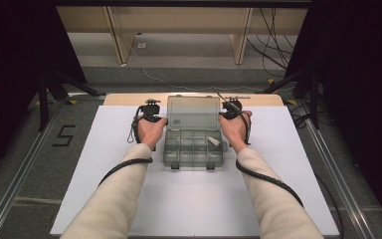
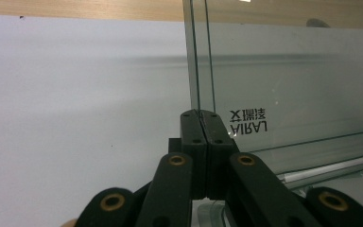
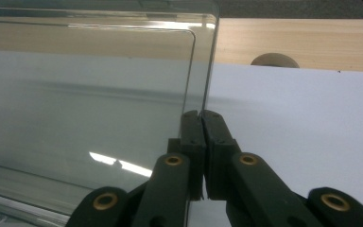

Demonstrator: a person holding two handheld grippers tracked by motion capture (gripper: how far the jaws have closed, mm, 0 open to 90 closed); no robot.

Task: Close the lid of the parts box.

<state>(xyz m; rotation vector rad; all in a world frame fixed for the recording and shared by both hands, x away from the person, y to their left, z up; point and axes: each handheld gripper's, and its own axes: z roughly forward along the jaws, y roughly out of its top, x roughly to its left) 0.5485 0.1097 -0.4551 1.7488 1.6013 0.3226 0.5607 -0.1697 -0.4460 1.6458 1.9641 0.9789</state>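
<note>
A clear plastic compartment box (image 1: 193, 152) stands in the middle of the white board, its lid (image 1: 193, 113) raised upright. My left gripper (image 1: 164, 118) is at the lid's left edge. In the left gripper view the black jaws (image 2: 200, 114) are shut on that thin edge of the lid (image 2: 288, 85), beside printed lettering. My right gripper (image 1: 223, 115) is at the lid's right edge. Seen from the right gripper, the gripper (image 3: 201, 113) pinches the edge of the lid (image 3: 99, 94). A small white piece (image 1: 214, 141) lies in a right-hand compartment.
The white board (image 1: 104, 189) covers the table, with a wooden strip (image 1: 129, 98) along its far edge. Cables trail from both grippers along the forearms. A "5" mark (image 1: 63, 135) is on the floor at left, and wooden furniture legs (image 1: 119, 40) stand beyond.
</note>
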